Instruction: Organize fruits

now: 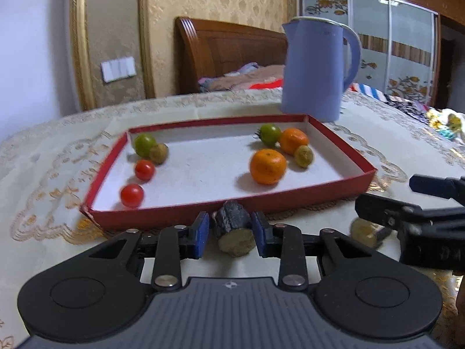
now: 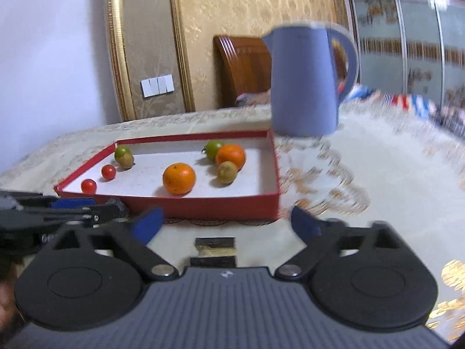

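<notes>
My left gripper is shut on a short fruit chunk with dark skin and a pale cut face, just in front of the red tray. In the right wrist view my right gripper stands wide open over the tablecloth, with a second dark-skinned chunk lying on the cloth between its finger bases, untouched. The left wrist view shows that chunk blurred under the right gripper. The tray holds two oranges, green tomatoes, red cherry tomatoes and small brownish fruits.
A tall blue kettle stands behind the tray's far right corner, and shows blurred in the right wrist view. The table carries a cream embroidered cloth with bare room right of the tray. A bed and wardrobe lie beyond.
</notes>
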